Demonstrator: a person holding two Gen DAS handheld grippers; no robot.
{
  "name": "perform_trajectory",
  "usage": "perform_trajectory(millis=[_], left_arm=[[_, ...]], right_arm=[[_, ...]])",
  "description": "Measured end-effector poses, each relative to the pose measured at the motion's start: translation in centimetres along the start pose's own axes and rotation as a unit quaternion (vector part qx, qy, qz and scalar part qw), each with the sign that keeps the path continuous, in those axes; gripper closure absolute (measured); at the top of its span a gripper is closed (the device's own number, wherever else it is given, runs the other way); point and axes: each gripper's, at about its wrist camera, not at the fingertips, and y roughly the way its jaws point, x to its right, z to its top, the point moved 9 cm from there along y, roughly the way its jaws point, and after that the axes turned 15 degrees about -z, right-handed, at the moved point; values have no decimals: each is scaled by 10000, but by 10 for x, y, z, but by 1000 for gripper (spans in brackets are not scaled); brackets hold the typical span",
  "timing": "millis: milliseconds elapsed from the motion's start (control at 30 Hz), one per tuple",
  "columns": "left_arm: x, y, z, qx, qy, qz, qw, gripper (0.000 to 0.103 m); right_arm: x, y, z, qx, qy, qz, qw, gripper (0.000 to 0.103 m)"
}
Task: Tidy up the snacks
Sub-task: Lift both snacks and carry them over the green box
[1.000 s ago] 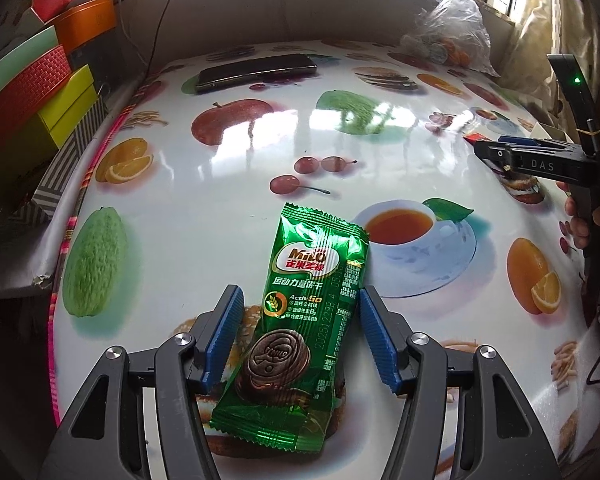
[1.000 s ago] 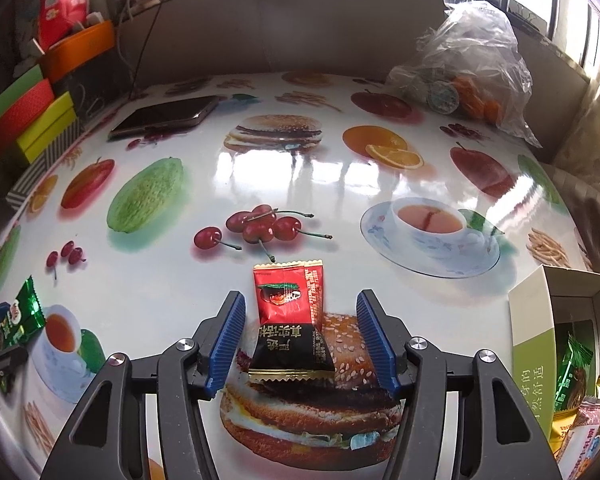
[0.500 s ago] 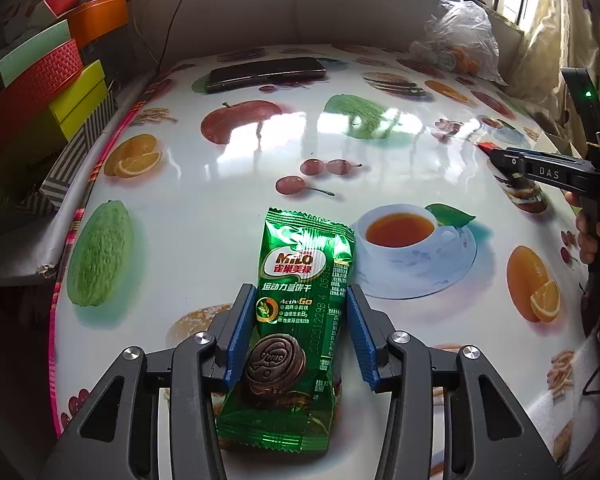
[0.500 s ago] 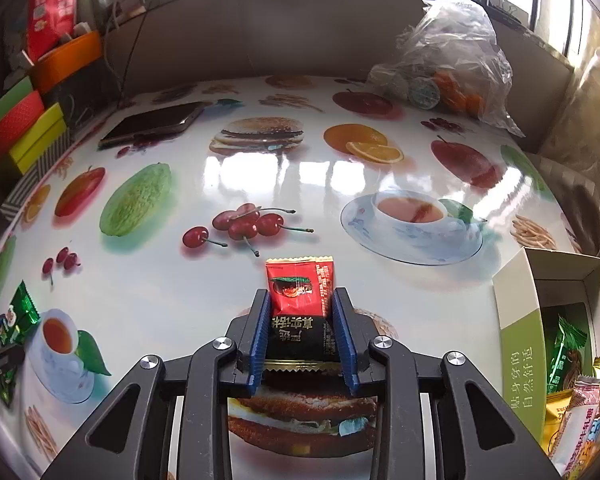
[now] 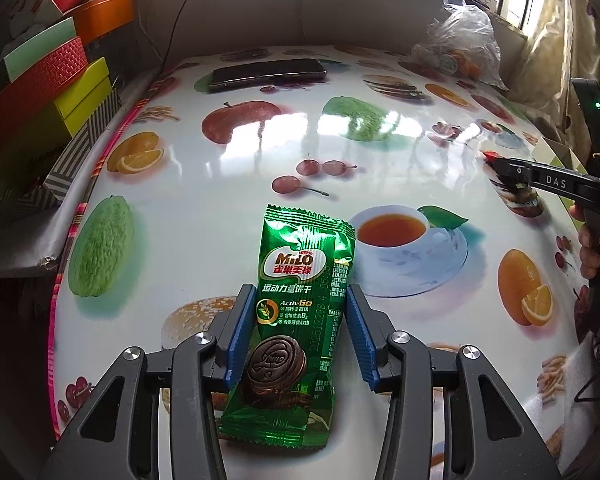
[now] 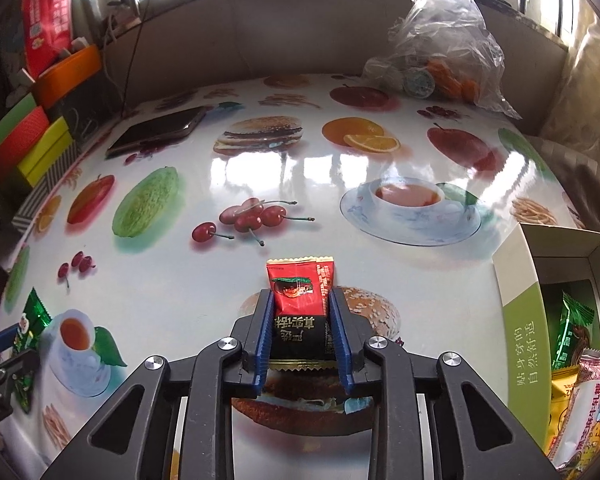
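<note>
A green Milo biscuit packet [image 5: 300, 264] lies lengthwise between my left gripper's [image 5: 300, 296] blue pads, which press on its sides. My right gripper [image 6: 301, 295] has its jaws closing, and its pads squeeze a red and black snack packet [image 6: 300, 280] just over the printed tablecloth [image 6: 172, 280]. At the right edge stands an open green and white box [image 6: 520, 320] holding several snack packets [image 6: 572, 332]. In the left wrist view the right gripper [image 5: 512, 178] shows at the far right. In the right wrist view the left gripper [image 6: 4, 344] shows at the far left with the green packet [image 6: 34, 316].
A dark phone [image 5: 268, 74] lies near the table's far edge. A clear plastic bag [image 5: 460, 48] of goods sits at the far right corner. Stacked coloured boxes [image 5: 52, 92] line the left side. A person's hand [image 5: 592, 248] holds the right gripper's handle.
Both pairs of jaws have closed from wide apart onto their packets: the left on the green Milo packet, the right on the red and black one. Neither hand has shifted much.
</note>
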Motion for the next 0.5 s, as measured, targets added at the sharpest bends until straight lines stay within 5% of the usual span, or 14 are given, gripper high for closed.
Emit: perform_trajectory(millis=[500], left_arm=[[18,-8,8,134,-1,-89,9999,57]], right_arm=[[-4,-24,-12,71,13,159,9998,78]])
